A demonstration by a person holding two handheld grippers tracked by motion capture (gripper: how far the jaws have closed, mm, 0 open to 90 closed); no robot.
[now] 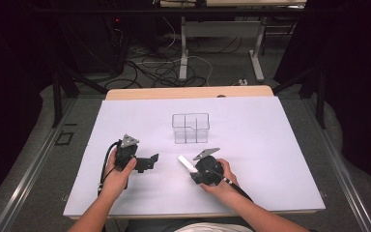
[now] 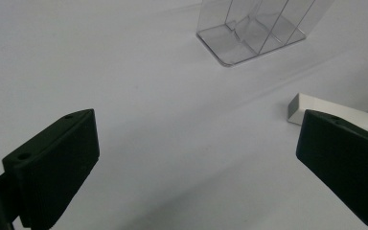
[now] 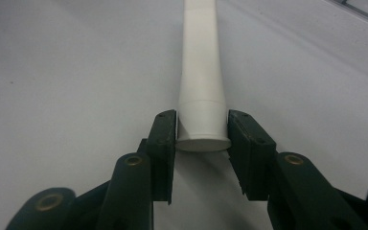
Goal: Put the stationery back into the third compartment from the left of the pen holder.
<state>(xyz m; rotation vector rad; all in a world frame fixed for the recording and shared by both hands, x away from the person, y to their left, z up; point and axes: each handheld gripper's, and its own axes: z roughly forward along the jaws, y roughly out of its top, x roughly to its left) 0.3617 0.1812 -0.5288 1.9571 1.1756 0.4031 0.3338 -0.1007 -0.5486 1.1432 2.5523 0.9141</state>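
Now right hand-held gripper (image 3: pixel 201 132) clamps white tube (image 3: pixel 200 72); left hand-held gripper (image 2: pixel 196 158) spread wide, mat (image 1: pixel 270 145) open

1. A clear divided container (image 1: pixel 190 128) is standing on the white table (image 1: pixel 270 145), about midway between its left and right edges.
2. Cables (image 1: pixel 159 70) are lying tangled on the floor beyond the table's far edge.

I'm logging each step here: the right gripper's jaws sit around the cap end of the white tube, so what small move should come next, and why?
Probably lift the white tube slightly off the table. The right gripper has its jaws shut on the cap end, the tube lies flat, and the clear divided box stands apart beyond it, upright and open-topped.
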